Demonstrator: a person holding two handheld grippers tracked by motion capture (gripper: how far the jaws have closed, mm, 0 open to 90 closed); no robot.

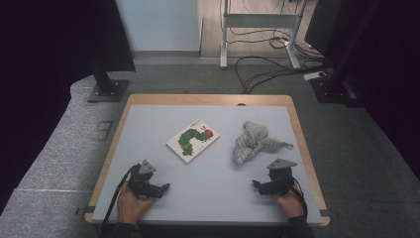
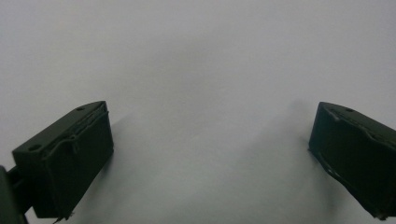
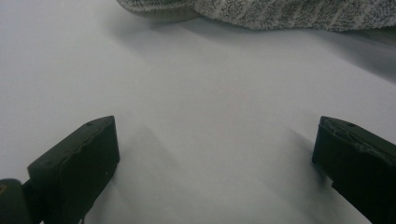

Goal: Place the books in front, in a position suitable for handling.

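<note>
1. the jaws of both grippers stand spread wide with nothing between them: in the left gripper view we see bare tabletop between the two black jaws of our left gripper [image 2: 205, 158], and in the right gripper view the same pale surface between the jaws of our right gripper [image 3: 210, 163].
2. the crumpled grey-and-white striped towel [image 1: 253, 141] lies just ahead of the right jaws; in the right gripper view its fuzzy edge [image 3: 280, 11] sits beyond the jaw tips, apart from them and not touched.
3. the white square picture book with a green caterpillar on its cover [image 1: 192, 140] lies flat, ahead of the left jaws and towards the table's middle, well apart from them.
4. we judge the work to be at its very start: both grippers rest low near the front edge of the light grey table with a wooden rim [image 1: 148, 99], and neither thing looks handled yet.
5. the next move, as we read it, calls for bringing the right jaws forward onto the near fold of the towel, keeping them spread until cloth lies between them, then closing.
6. room: open tabletop lies between the two grippers and ahead of the left jaws up to the book.
7. edges: the towel's tail points toward the right rim, so a pull outward could drag it over; the book sits beside the towel with a clear gap between them.
</note>
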